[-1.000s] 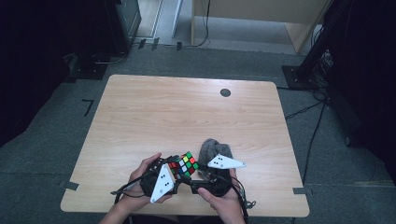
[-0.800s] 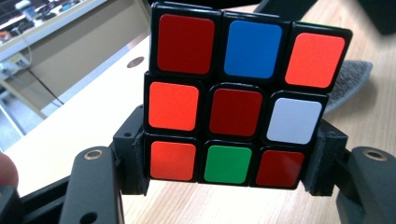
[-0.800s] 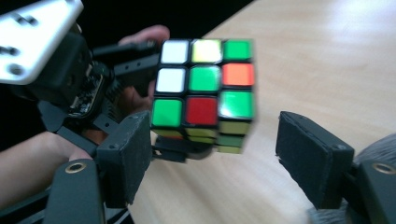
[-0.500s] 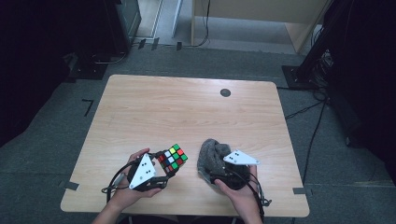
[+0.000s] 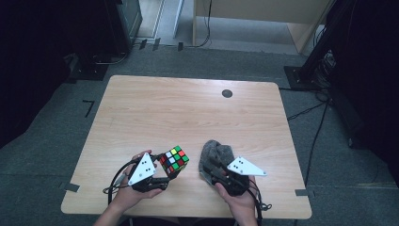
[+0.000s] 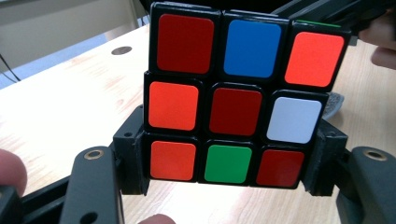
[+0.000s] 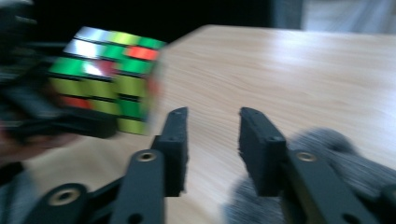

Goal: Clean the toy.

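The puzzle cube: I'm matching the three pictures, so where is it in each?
High view: puzzle cube low, left of centre.
Left gripper view: cube centre, close up.
Right gripper view: cube upper left, blurred.
Shared landmark: the grey cloth beside it.

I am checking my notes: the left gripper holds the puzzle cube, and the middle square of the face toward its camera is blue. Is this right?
Not quite. The left gripper does hold the puzzle cube, but the middle square is dark red; blue is the top middle square, as the left gripper view shows.
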A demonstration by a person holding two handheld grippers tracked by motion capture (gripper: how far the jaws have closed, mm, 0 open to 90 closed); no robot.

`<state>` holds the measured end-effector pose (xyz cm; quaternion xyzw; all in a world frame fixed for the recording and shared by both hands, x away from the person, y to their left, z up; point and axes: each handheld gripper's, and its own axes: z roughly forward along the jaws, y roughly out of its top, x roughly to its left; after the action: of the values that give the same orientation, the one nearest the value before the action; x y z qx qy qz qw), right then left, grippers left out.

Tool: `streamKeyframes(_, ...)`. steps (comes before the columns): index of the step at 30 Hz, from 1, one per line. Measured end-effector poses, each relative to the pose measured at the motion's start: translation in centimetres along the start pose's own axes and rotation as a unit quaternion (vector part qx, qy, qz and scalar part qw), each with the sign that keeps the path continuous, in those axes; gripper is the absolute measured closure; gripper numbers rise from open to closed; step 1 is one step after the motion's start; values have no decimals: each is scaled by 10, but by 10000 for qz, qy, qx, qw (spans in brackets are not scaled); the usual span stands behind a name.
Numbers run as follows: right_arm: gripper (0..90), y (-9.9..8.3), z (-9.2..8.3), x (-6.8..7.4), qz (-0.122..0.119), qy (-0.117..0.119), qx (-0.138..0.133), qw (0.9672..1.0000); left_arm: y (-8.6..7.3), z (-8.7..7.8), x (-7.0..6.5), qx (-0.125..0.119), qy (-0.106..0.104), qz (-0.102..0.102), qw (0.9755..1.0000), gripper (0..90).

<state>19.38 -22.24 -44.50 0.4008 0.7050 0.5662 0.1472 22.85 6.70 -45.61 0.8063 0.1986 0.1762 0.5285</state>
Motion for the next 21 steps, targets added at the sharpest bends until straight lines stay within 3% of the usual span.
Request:
streamKeyframes(1, 679, 2, 4, 10, -260, 249, 151, 9992, 1, 0, 1, -16, -19, -84, 10000, 337)
streamKeyframes(2, 671, 2, 6, 12, -321, 298, 287, 9986, 2, -2, 3, -69, -95, -251, 9996, 337)
streamKeyframes(3, 671, 2, 6, 12, -321, 298, 287, 9986, 2, -2, 3, -69, -95, -251, 9996, 337)
streamKeyframes(5, 653, -1, 14, 16, -433, 288, 538, 9972, 3, -4, 8, -167, -240, -499, 9983, 337)
streamKeyframes(7, 661, -5, 17, 19, -393, 355, 544, 9971, 3, -6, 11, -221, -322, -617, 9973, 337)
streamKeyframes(9, 693, -5, 21, 22, -228, 564, 412, 9973, 3, -5, 11, -192, -327, -608, 9974, 338)
streamKeyframes(11, 698, -5, 21, 23, -221, 587, 393, 9973, 3, -4, 10, -183, -382, -606, 9973, 338)
streamKeyframes(13, 720, -5, 23, 25, -191, 579, 379, 9974, 4, -4, 7, -262, -596, -638, 9958, 338)
streamKeyframes(14, 728, -6, 24, 25, -156, 554, 381, 9976, 6, -3, 3, -276, -598, -564, 9962, 339)
streamKeyframes(18, 755, -9, 27, 28, -280, 569, 456, 9969, 8, -2, 1, -191, -508, -486, 9973, 339)
streamKeyframes(21, 667, -6, 22, 26, -251, 683, 406, 9965, 6, -2, 3, -81, -272, -440, 9986, 339)
